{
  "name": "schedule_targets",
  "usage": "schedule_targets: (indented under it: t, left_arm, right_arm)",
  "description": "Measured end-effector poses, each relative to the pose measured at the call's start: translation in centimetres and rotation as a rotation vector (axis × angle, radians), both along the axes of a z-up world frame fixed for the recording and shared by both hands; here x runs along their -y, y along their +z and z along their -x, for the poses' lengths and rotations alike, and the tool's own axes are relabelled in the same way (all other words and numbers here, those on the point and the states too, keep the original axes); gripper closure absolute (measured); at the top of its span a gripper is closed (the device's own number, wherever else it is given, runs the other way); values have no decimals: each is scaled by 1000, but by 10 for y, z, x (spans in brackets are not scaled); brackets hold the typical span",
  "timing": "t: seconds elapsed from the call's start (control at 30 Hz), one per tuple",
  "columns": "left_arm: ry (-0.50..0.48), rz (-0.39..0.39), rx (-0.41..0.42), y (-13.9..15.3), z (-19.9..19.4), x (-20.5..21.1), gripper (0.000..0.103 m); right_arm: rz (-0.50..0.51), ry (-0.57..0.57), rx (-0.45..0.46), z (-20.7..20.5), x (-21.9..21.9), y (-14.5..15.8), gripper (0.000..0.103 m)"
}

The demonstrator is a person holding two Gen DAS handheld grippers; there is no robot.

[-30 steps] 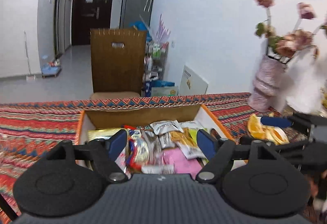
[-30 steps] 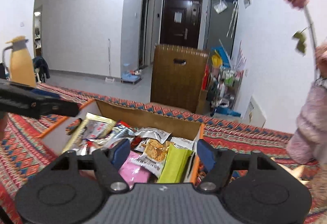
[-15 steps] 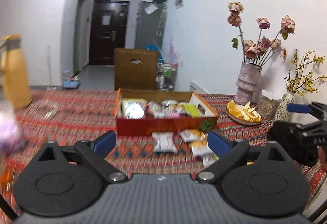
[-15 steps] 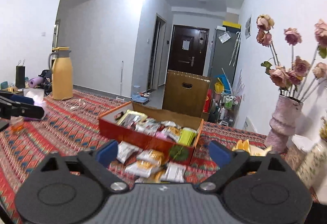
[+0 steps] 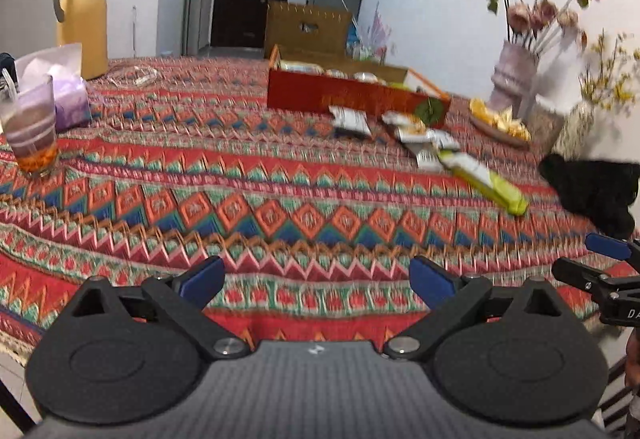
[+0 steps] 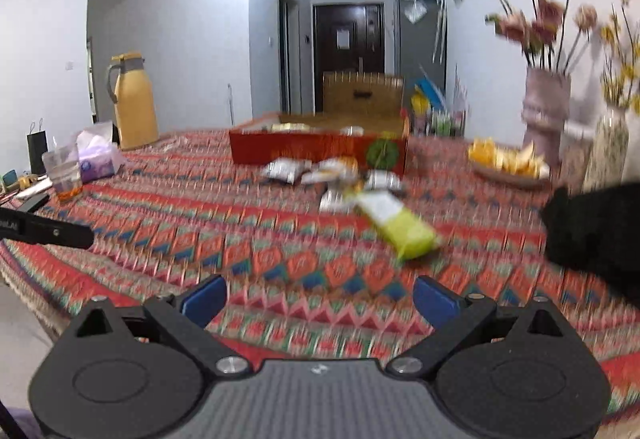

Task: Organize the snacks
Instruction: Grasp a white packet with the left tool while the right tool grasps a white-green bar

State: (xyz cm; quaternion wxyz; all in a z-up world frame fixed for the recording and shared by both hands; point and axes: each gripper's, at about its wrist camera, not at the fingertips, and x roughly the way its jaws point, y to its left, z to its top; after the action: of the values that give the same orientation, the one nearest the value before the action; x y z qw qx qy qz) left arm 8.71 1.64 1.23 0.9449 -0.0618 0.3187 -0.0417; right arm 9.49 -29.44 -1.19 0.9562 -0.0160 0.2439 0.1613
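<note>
Snacks lie partly sorted: several packets sit inside the red box (image 5: 352,97) at the far side of the counter (image 5: 240,191), while loose packets (image 5: 404,129) lie scattered just in front of it, the long green packet (image 5: 486,181) nearest the camera. Both grippers hang over the near edge of the counter, well apart from all of this. The left gripper (image 5: 316,279) stands spread wide with nothing between its pads, and the right gripper (image 6: 318,297) is likewise spread and empty. My reading is that this is a pause between pickups. The next move likely calls for reaching forward to a loose packet, perhaps the green one, and closing across its narrow width. The dish (image 5: 500,127) beside the box holds orange slices.
</note>
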Motion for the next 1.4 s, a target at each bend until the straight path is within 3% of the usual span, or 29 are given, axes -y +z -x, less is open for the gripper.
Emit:
schedule_targets:
  t: [0.47, 0.53, 0.67, 0.77, 0.87, 0.97, 1.0, 1.23, 1.27, 1.33, 1.37, 1.4]
  left_arm:
    - [-37, -14, 17, 3, -28, 19, 3]
    - [-29, -14, -12, 0, -41, 20, 3]
    - [-19, -8, -17, 3, -73, 20, 3]
    - [-37, 7, -17, 8, -111, 25, 4]
    - [-59, 2, 20, 12, -155, 36, 12]
    - [-79, -37, 46, 8, -201, 49, 28]
    - [-85, -44, 49, 6, -215, 53, 29]
    - [-128, -52, -10, -27, -311, 70, 29]
    - [-125, -48, -15, -32, -319, 71, 29]
    - [-130, -55, -16, -40, -330, 73, 31]
    - [-126, -57, -24, -44, -334, 73, 35]
    - [-112, -67, -13, -45, -335, 73, 48]
  right_arm:
    - [-36, -66, -41, -23, 14, -9, 5]
    - [-30, -63, -67, -33, 15, -13, 12]
    - [7, -59, -62, -60, 16, -9, 14]
    - [45, -47, -47, -90, 16, -2, 20]
    - [86, -27, -38, -126, 15, 0, 24]
    - [122, -13, -58, -164, 12, -3, 33]
    - [138, -8, -69, -174, 10, -6, 37]
    - [143, -6, -144, -217, 10, -25, 39]
    - [134, -11, -148, -219, 12, -27, 42]
    - [119, -29, -156, -221, 15, -29, 57]
    - [114, -36, -162, -222, 17, -29, 61]
    - [113, -46, -164, -222, 18, -30, 63]
